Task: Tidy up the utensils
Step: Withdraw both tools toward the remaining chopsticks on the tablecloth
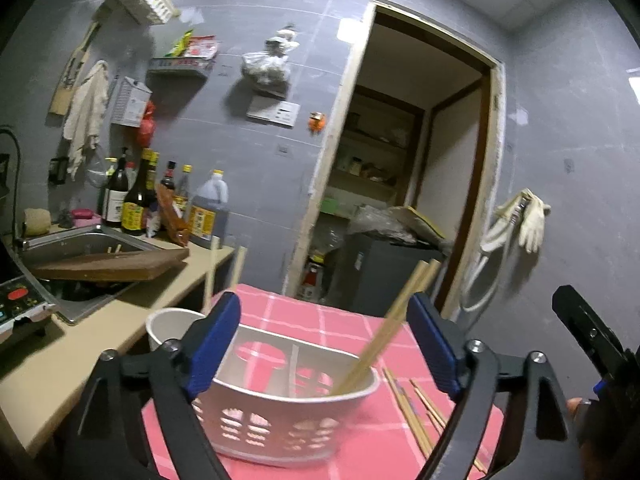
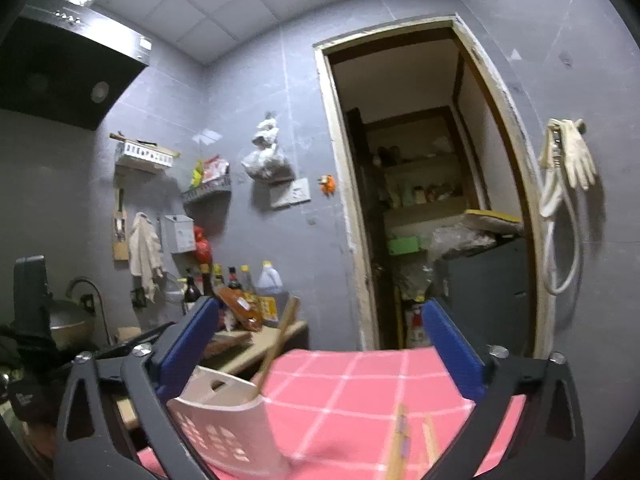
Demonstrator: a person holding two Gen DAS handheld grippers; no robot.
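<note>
A white perforated utensil basket stands on a pink checked cloth. A pair of wooden chopsticks leans in its right end. Several more chopsticks lie on the cloth to its right. My left gripper is open, its blue pads either side of the basket, holding nothing. In the right wrist view the basket sits lower left with a chopstick standing in it, and loose chopsticks lie blurred below. My right gripper is open and empty above the cloth.
A white bowl holding two chopsticks stands behind the basket's left end. A counter at left carries a sink, a wooden board and sauce bottles. A doorway opens behind the table.
</note>
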